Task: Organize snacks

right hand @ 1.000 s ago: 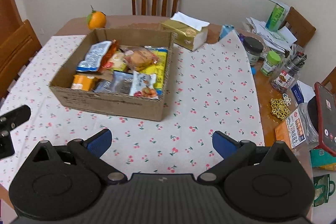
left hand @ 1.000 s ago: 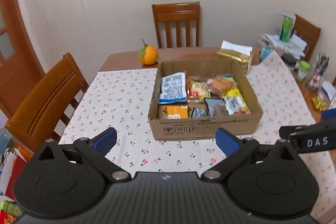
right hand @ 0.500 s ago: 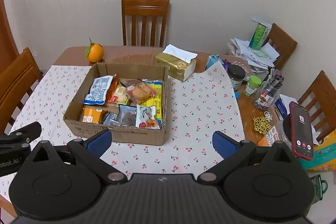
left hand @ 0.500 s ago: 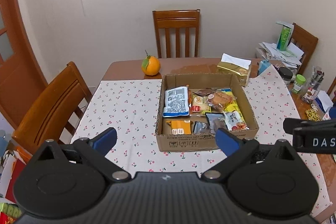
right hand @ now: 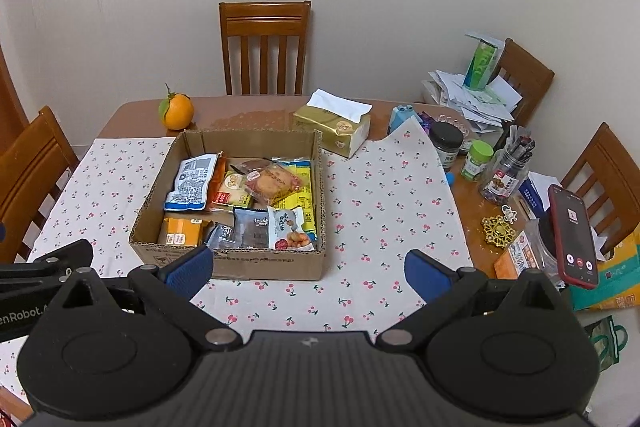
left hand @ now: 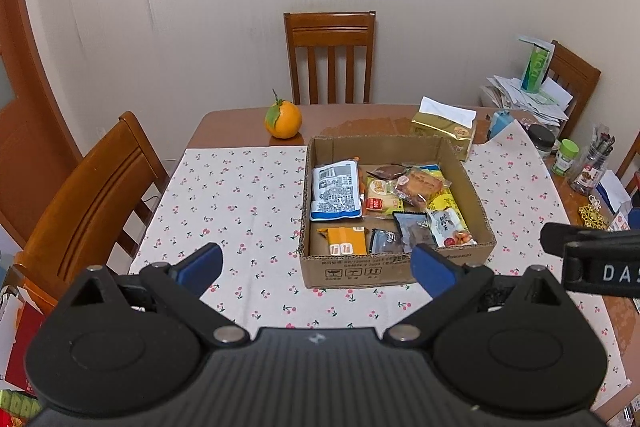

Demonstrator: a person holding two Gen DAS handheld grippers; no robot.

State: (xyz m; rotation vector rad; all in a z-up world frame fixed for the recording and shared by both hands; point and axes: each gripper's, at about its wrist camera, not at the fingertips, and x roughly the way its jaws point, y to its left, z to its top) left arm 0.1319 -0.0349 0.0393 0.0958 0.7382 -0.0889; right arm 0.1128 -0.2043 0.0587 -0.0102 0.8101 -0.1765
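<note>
We log one cardboard box [left hand: 394,269] on the cherry-print tablecloth [left hand: 240,195] of a wooden dining table [right hand: 132,115], holding the snacks: a white-and-blue packet [left hand: 335,191] at far left, an orange packet [left hand: 347,241] near the front wall, a clear-wrapped pastry [left hand: 420,183] toward the back, dark packets [left hand: 414,233] at front centre, and a white pouch with a red picture [right hand: 288,229] at front right, over yellow wrappers. Behind the box, apart from it, we note an orange with a leaf [left hand: 283,119] on bare wood and a gold tissue pack [right hand: 332,129] just beyond the box's far right corner. On the table's right edge we list jars [right hand: 476,161], a paper pile [right hand: 472,99] and a red phone [right hand: 572,235] standing upright. Our left gripper [left hand: 316,267] hangs above the near table edge with its jaws spread wide, nothing between them; our right gripper [right hand: 308,269] likewise, wide apart and empty, in front of the box.
</note>
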